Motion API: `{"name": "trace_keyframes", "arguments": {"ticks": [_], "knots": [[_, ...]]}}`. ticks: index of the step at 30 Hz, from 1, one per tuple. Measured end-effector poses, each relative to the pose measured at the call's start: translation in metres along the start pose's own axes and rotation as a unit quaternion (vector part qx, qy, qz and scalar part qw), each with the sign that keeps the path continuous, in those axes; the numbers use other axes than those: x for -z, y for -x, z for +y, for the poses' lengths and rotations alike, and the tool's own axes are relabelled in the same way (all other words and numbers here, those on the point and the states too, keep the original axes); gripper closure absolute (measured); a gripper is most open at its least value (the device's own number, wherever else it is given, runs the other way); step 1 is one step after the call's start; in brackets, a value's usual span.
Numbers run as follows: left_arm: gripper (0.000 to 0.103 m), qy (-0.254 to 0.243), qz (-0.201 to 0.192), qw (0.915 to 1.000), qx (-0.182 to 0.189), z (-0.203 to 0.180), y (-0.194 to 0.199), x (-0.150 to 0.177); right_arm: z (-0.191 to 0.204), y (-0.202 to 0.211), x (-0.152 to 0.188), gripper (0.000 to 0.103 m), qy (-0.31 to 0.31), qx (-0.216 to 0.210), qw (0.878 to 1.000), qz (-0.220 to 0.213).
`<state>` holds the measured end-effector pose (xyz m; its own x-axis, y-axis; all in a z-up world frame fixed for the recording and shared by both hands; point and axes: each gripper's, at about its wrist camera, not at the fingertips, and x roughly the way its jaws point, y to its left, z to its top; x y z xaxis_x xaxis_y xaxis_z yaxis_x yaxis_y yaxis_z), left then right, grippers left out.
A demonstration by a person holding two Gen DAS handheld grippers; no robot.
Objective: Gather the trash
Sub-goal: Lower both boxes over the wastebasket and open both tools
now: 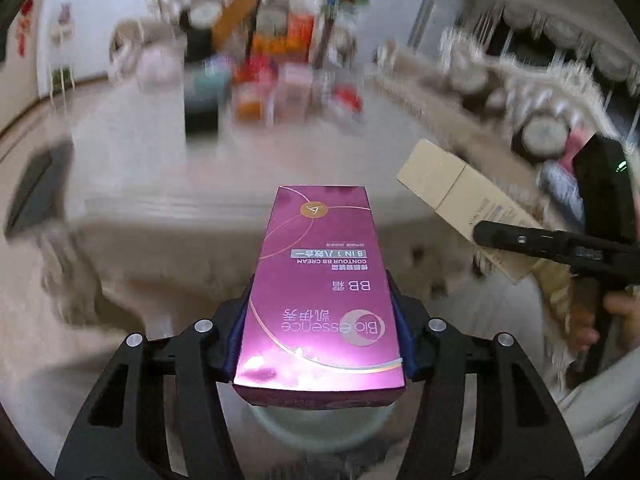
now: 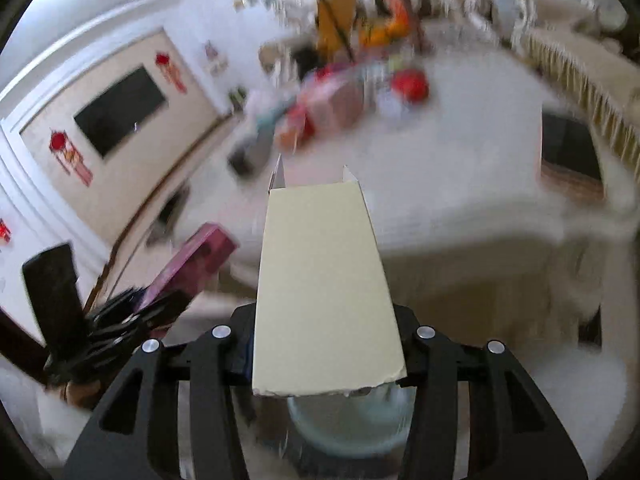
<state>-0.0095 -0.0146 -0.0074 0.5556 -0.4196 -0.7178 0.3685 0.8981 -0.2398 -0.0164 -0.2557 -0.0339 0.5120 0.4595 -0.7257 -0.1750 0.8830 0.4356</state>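
Observation:
My left gripper (image 1: pixel 320 336) is shut on a shiny pink BB cream box (image 1: pixel 320 280), held flat above a pale round bin (image 1: pixel 320 424) that shows below it. My right gripper (image 2: pixel 326 344) is shut on a beige carton (image 2: pixel 320 280) with open end flaps, also over the pale bin (image 2: pixel 352 420). In the left wrist view the beige carton (image 1: pixel 460 200) and the right gripper (image 1: pixel 560 244) show at the right. In the right wrist view the pink box (image 2: pixel 192 264) and the left gripper (image 2: pixel 132 320) show at the lower left.
A white-covered table (image 1: pixel 240 168) lies ahead, with a blurred cluster of boxes, jars and bottles (image 1: pixel 272 84) at its far end. A fringed sofa (image 1: pixel 540 92) stands to the right. A dark wall screen (image 2: pixel 120 108) hangs at the left.

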Motion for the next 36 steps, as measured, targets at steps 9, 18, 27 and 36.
{"name": "trace_keyframes", "arguments": {"ticks": [9, 18, 27, 36], "knots": [[0.046, 0.033, 0.164, 0.9857, 0.021, 0.011, -0.104, 0.058, -0.029, -0.102, 0.053, 0.058, -0.030, 0.089, 0.987, 0.131], [0.045, 0.042, 0.216, 0.9753, 0.015, 0.020, -0.144, 0.076, -0.029, -0.144, 0.055, 0.056, -0.004, 0.116, 0.981, 0.156], [0.009, 0.027, 0.191, 0.9812, -0.006, 0.018, -0.141, 0.078, -0.037, -0.123, 0.074, 0.031, 0.000, 0.126, 0.981, 0.149], [0.009, 0.029, 0.029, 0.9981, -0.047, 0.024, -0.045, 0.005, -0.004, -0.040, 0.015, 0.031, 0.019, 0.082, 0.996, 0.006]]}}
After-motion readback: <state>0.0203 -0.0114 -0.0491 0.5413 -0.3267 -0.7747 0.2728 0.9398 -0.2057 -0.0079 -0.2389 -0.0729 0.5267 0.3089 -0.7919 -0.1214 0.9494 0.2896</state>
